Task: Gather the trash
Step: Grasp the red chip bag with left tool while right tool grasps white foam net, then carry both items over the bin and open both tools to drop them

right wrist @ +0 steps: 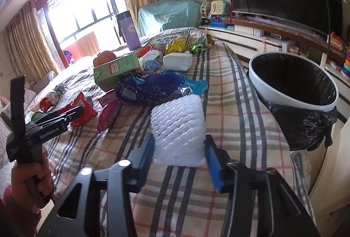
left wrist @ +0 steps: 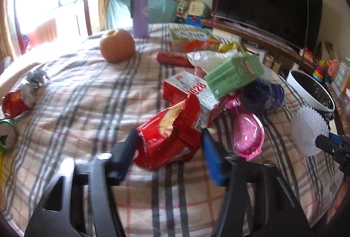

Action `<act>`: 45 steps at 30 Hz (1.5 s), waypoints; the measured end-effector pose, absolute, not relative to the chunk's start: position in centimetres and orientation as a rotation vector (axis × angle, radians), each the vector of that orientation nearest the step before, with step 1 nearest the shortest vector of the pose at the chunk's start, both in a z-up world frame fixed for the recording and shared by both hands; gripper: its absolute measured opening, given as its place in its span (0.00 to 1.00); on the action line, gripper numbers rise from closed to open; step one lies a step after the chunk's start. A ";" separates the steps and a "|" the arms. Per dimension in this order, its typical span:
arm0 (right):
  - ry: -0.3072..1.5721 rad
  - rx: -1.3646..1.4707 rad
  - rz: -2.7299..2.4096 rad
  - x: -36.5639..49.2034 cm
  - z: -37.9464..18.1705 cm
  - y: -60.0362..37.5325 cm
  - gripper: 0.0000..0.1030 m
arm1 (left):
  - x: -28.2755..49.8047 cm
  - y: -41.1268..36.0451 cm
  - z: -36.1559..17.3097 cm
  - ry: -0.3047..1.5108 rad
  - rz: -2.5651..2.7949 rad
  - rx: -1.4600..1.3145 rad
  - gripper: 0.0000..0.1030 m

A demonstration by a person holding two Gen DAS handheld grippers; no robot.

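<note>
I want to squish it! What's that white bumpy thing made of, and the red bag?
The white bumpy thing, between the right gripper's jaws, looks like soft foam netting: matte, with a puffy mesh of holes. The red bag, between the left gripper's jaws, looks like thin plastic foil: glossy, crinkled, torn open.

Left wrist view is kinda smeared around the red snack bag [left wrist: 168, 140], so the print on it can't be read. The red carton [left wrist: 188, 92] behind that bag is half buried under the green box [left wrist: 234, 73]. Far left of the bag, a green can [left wrist: 6, 134] gets chopped by the frame edge. Right of it, the trash bin [left wrist: 310, 92] only shows partly, and its bottom is hidden.
</note>
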State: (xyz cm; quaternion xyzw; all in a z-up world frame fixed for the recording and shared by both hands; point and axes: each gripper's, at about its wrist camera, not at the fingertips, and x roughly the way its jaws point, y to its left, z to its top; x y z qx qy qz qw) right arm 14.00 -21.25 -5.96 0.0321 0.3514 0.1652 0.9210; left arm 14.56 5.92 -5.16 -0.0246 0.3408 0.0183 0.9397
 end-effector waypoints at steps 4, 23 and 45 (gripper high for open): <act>0.722 0.088 0.360 13.8 -5.8 -21.5 0.29 | 14.1 6.0 -5.0 0.691 0.001 -0.081 0.34; 0.644 0.139 0.376 12.7 -3.4 -24.4 0.21 | 10.9 0.3 -0.3 0.614 -0.161 -0.117 0.32; 0.631 0.210 0.217 14.4 -1.9 -33.2 0.21 | 16.6 -12.2 0.5 0.666 -0.414 -0.043 0.32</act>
